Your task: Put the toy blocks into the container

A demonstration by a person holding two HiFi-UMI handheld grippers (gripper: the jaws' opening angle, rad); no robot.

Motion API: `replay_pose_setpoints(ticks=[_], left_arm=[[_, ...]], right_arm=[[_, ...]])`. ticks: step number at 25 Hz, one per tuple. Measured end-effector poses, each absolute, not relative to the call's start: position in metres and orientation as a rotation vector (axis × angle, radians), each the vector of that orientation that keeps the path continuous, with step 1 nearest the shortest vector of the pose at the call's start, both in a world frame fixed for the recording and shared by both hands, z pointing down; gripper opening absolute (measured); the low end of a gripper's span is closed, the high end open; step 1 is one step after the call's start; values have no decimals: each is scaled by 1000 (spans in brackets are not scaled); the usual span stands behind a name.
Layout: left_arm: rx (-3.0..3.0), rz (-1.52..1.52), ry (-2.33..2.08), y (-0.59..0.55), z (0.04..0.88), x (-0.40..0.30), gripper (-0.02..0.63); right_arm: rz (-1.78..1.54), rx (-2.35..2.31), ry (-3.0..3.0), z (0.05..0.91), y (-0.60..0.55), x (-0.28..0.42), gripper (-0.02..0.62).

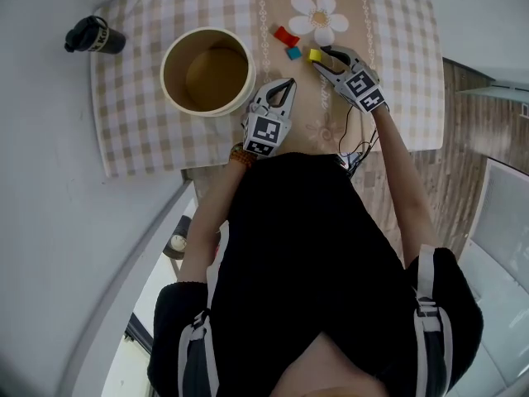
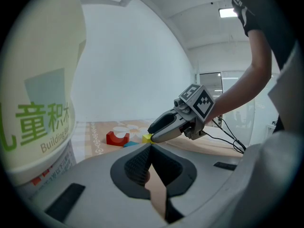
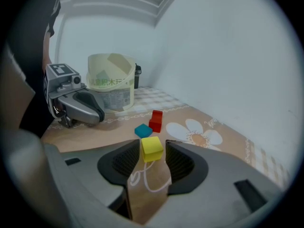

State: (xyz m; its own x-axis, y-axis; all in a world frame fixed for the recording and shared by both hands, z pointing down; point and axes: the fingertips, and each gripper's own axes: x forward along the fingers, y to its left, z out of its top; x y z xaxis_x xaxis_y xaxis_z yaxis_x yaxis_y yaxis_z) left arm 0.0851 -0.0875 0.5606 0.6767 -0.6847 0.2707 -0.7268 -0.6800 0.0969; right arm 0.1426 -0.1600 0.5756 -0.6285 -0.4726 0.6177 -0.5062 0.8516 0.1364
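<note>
One yellow block [image 3: 152,148], a cube with no long axis, sits flat on the counter [image 1: 140,131] right of the container [image 3: 110,91]. It lies between the right claw's [image 1: 324,56] spread jaws, faces square to them, ungripped. We see the left claw [image 2: 151,147] closed, empty, beside the container.

The left gripper [image 2: 151,147] has its jaws together at the tips, with nothing between them. The container [image 2: 38,103] fills the left side, pale with green print, close beside this gripper. To the right of the container, on the table [image 2: 102,129], sit a red block [image 2: 117,137], a blue block [image 2: 129,145] and a yellow block [image 2: 147,137]. Farther right of the container, the right gripper [image 2: 153,135] reaches in, its tips at the yellow block.
</note>
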Motion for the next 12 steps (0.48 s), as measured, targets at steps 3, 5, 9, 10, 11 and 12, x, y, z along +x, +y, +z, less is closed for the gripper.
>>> replay_pose_setpoints(ticks=[3, 5, 9, 10, 11, 12], left_arm=[[2695, 314, -1146, -88, 560, 85, 11], [2696, 314, -1145, -88, 560, 85, 11], [2695, 315, -1147, -88, 561, 85, 11], [2696, 314, -1148, -88, 561, 85, 11], [2697, 314, -1149, -88, 560, 85, 11], [2698, 314, -1150, -88, 560, 85, 11]], right_arm=[[73, 689, -2346, 581, -160, 138, 179], [68, 690, -2338, 584, -160, 137, 176], [55, 709, -2326, 585, -160, 137, 144], [55, 710, -2327, 584, -159, 137, 143], [55, 709, -2331, 583, -158, 136, 143], [52, 708, -2338, 580, -157, 134, 141]])
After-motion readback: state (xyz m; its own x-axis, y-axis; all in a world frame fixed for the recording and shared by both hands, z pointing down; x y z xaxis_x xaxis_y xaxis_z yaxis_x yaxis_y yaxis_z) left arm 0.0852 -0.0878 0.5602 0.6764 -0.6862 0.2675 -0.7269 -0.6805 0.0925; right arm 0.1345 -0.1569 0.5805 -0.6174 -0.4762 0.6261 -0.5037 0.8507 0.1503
